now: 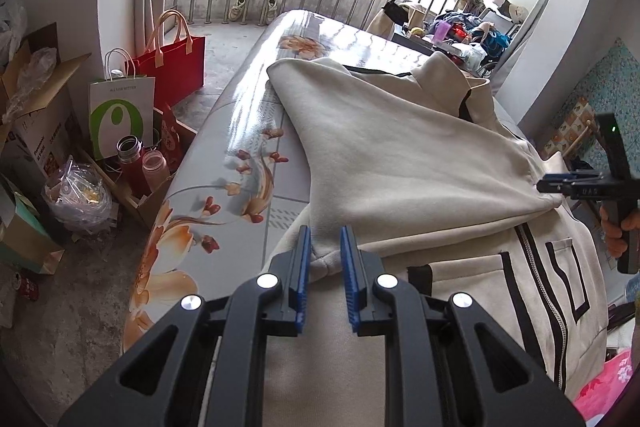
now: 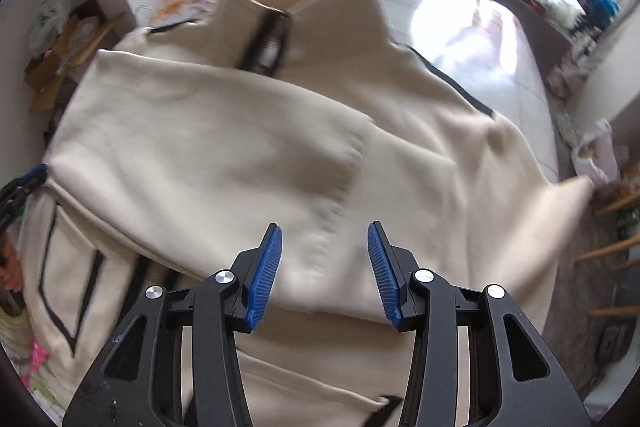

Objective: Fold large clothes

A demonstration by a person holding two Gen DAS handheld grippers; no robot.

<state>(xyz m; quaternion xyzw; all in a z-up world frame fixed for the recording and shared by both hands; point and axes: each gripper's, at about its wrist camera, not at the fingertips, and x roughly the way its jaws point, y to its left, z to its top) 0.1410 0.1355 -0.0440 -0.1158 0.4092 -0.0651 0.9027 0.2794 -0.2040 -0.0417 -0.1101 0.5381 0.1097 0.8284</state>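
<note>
The left tool [image 1: 325, 247] points forward and downward, its two blue-padded fingers [image 1: 303, 267] standing a narrow gap apart, nearly parallel, with nothing pressed between the pads. The right tool [image 2: 325, 243] tilts steeply downward, its blue pads [image 2: 266, 275] spread clearly wider and splayed outward at the tips, nothing gripped between them. In the left wrist view the right tool appears at the right edge, seen from the side, with the person's hand [image 1: 618, 231] wrapped around its black handle.
</note>
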